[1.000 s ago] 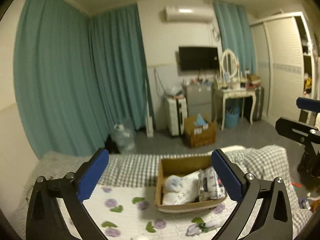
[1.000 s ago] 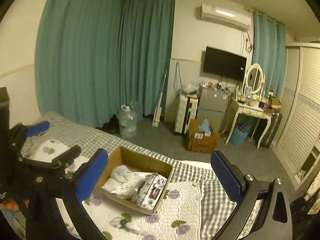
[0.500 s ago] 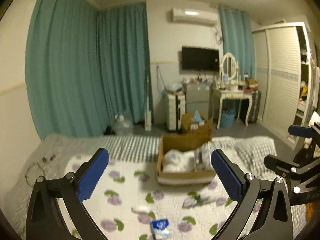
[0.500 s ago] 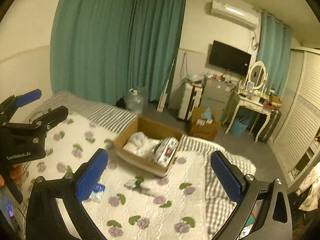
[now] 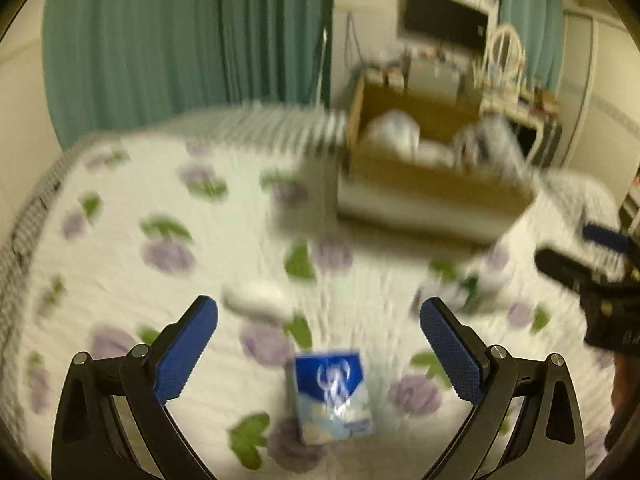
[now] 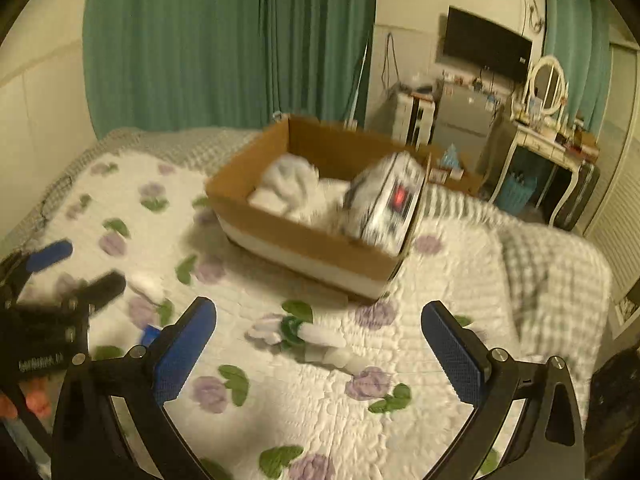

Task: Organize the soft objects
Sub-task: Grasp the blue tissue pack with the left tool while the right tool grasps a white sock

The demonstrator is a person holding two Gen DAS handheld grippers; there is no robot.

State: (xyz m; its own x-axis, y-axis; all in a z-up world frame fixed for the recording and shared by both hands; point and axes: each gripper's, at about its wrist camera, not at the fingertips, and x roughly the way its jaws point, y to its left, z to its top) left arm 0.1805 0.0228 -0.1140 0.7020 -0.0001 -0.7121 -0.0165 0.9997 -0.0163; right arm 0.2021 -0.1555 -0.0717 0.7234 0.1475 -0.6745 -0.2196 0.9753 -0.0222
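Observation:
A cardboard box stands on the floral quilt and holds white soft items and a patterned pack; it also shows blurred in the left wrist view. A blue and white tissue pack lies on the quilt between and just ahead of my open, empty left gripper. A small white bundle lies beyond its left finger. My right gripper is open and empty above a white and green rolled item.
The bed's quilt has a checked blanket on the right side. Teal curtains, a TV, a dressing table and a floor box stand beyond the bed.
Both grippers have dropped and tilted down toward the quilt. The tissue pack now sits between the left fingers, and the rolled item sits between the right fingers. Both stay open.

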